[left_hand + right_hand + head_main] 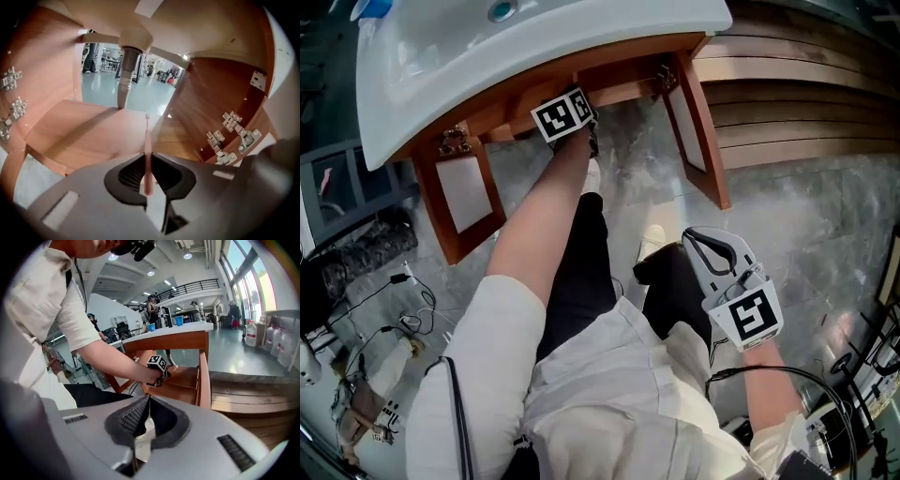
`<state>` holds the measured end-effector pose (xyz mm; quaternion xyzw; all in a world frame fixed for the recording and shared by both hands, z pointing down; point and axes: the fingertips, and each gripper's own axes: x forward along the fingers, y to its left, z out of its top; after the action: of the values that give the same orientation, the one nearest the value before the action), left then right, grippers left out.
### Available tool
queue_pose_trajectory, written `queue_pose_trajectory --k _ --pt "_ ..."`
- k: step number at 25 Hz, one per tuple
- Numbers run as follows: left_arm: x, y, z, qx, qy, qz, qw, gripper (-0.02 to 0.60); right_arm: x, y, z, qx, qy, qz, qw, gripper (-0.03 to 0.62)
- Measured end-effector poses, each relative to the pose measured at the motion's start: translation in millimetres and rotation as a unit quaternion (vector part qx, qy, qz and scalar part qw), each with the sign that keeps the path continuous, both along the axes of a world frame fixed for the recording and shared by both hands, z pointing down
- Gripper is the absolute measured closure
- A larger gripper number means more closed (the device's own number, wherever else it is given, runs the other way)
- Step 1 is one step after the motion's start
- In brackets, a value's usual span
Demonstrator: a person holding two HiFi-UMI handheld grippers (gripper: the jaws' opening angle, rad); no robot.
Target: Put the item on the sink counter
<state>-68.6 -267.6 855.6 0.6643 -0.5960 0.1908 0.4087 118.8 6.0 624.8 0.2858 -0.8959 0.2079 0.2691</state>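
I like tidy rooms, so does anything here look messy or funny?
Both cabinet doors under the sink hang wide open. The left gripper pokes inside, below the drain pipe, shut on a thin pink stick. Loose cables lie tangled on the floor.

Operator wear: white short-sleeved shirt, black trousers, white shoes. Both units — left gripper, right gripper — have a grey moulded shell, black ribbed pads and a white cube bearing black square markers.
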Motion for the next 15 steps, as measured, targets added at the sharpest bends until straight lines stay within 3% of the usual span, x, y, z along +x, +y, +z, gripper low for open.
queue_pose_trajectory --k 6,15 --pt "3 -29 25 0.003 -0.014 0.011 0.9998 0.532 -10 3 29 -0.027 -0.010 0.004 1.000 0.588" --pt "3 -34 38 -0.011 -0.037 0.029 0.9989 0.529 -7 -3 29 -0.043 -0.008 0.020 0.999 0.588"
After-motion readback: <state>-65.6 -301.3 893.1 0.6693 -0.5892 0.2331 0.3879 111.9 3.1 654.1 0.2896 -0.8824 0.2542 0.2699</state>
